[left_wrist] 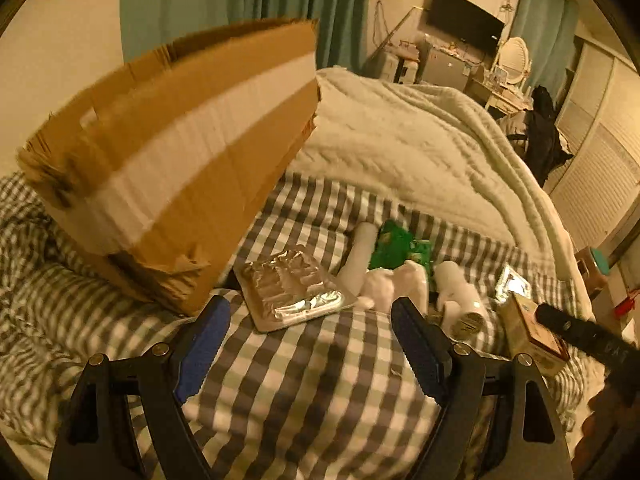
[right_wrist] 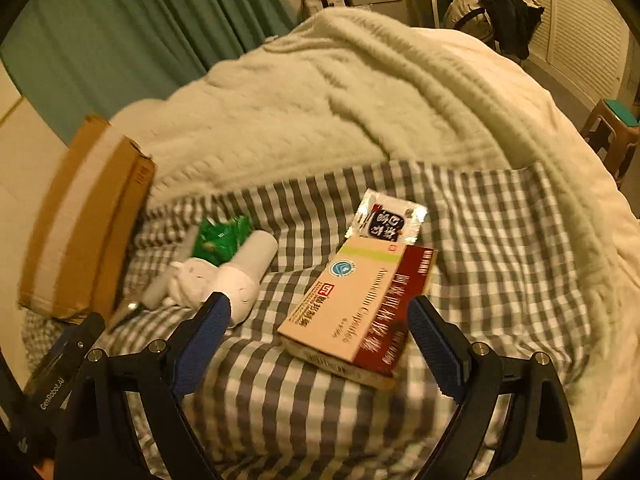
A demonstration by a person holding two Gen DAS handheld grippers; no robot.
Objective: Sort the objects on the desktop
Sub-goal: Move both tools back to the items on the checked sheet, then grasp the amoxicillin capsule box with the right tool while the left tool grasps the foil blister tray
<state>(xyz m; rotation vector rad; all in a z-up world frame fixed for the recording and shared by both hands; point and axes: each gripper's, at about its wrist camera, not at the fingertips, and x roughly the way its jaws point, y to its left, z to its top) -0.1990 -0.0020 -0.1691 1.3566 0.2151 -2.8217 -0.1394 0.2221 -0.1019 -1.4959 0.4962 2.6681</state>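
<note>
Several small objects lie on a checked bedsheet (left_wrist: 312, 380). In the left wrist view my left gripper (left_wrist: 310, 302) hangs open just short of a crumpled foil blister pack (left_wrist: 292, 288). Beyond it lie a white tube (left_wrist: 360, 256), a green packet (left_wrist: 396, 248), a white plush toy (left_wrist: 390, 284) and a white bottle (left_wrist: 460, 296). My right gripper (right_wrist: 316, 300) is open over a tan-and-red medicine box (right_wrist: 356, 304), its pads apart from the box. A black-and-white sachet (right_wrist: 388, 220) lies behind that box. Neither gripper holds anything.
An open cardboard box (left_wrist: 160, 152) stands at the left on the bed, close to my left gripper. A thick cream blanket (right_wrist: 340, 100) is heaped behind the objects. Green curtains (left_wrist: 240, 0), furniture and a stool (right_wrist: 612, 136) lie beyond the bed.
</note>
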